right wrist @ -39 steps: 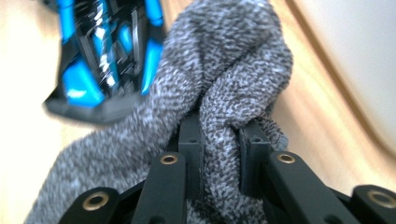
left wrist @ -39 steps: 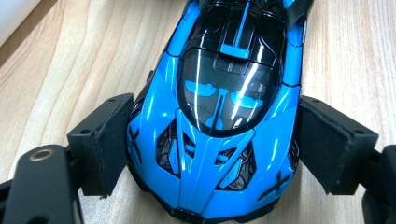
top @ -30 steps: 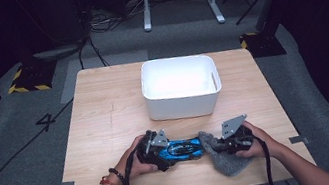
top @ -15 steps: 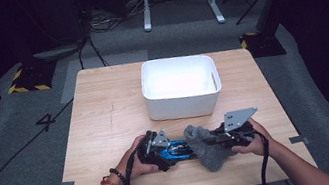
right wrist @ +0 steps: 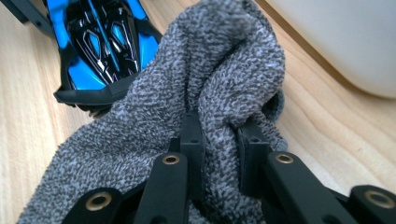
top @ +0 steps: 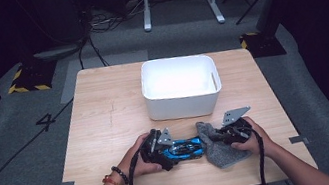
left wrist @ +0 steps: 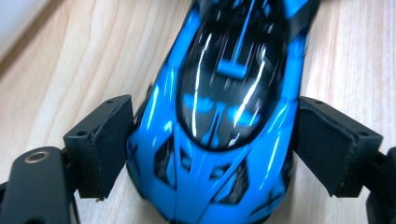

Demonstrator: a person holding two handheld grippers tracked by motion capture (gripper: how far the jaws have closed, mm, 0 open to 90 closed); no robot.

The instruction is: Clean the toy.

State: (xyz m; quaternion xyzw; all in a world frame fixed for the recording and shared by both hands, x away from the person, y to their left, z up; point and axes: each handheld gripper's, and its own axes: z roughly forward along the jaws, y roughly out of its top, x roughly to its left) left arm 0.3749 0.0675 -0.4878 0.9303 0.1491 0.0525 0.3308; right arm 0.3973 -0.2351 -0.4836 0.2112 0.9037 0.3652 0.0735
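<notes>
toy car [left wrist: 219, 116] | clamped, left hand-held gripper [left wrist: 210, 144] | cloth [right wrist: 154, 126] pinched, right hand-held gripper [right wrist: 219, 154]

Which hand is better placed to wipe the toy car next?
The right. Its tongs are shut on the grey cloth, which lies against the end of the blue toy car. The left tongs clamp the car's sides and steady it on the table.

Both forearms reach in from six o'clock; left gripper [top: 162, 148] points toward three with jaws spread wide, right gripper [top: 220, 136] toward nine, jaws pinched tight.
</notes>
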